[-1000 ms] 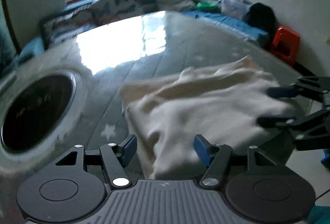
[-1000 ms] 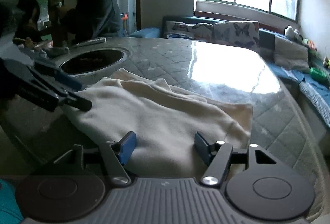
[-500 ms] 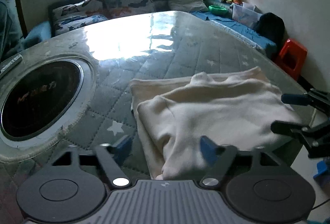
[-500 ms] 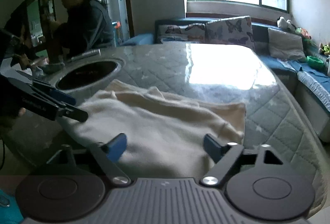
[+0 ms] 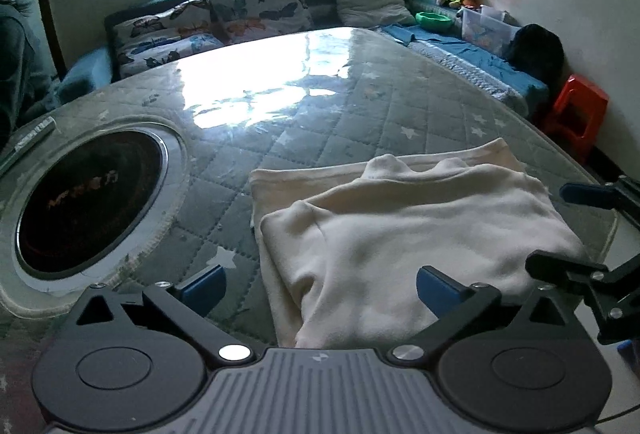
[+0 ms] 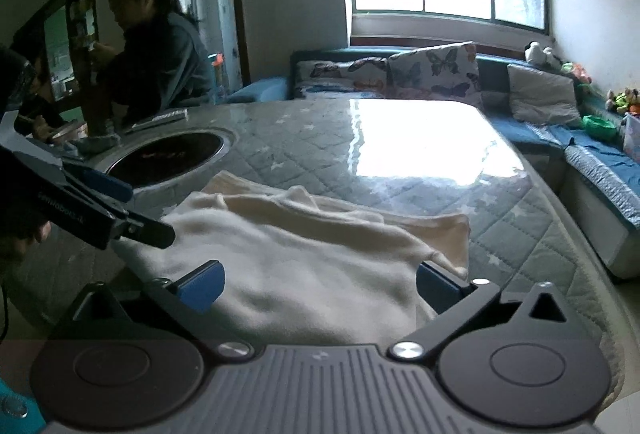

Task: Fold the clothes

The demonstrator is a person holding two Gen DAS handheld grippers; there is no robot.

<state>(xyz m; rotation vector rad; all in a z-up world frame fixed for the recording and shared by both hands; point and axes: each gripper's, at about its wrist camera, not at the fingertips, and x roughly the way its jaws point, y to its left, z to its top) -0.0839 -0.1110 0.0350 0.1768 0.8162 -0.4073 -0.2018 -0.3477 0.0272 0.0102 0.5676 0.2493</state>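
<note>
At the far left of the table [image 5: 360, 106], set into its quilted, plastic-covered top, sits a round dark cooktop [image 5: 88, 198], well clear of the work; just to its right lies the cream garment [image 5: 400, 234], already doubled over on itself, its upper layer resting on a lower one whose far edge shows beyond it, the whole bundle near the table's front edge. Judging by that, the fold in hand looks laid down and both tools released, so the step now seems to be the pause between folds: the next move calls for picking a fresh edge, likely one side of the bundle, pinching both layers together and carrying them across without dragging the lower layer askew. The left gripper [image 5: 320, 284] hangs low over the near left corner of the cloth, its blue-padded jaws spread wide and holding nothing, pointing across the table toward the window. Further right, the right gripper [image 6: 318, 284] sits at the garment's near right side, likewise spread wide and empty, aimed over the cloth; from the left camera its dark fingers [image 5: 560, 268] show beside the bundle's right edge, whether touching the fabric I cannot tell.
</note>
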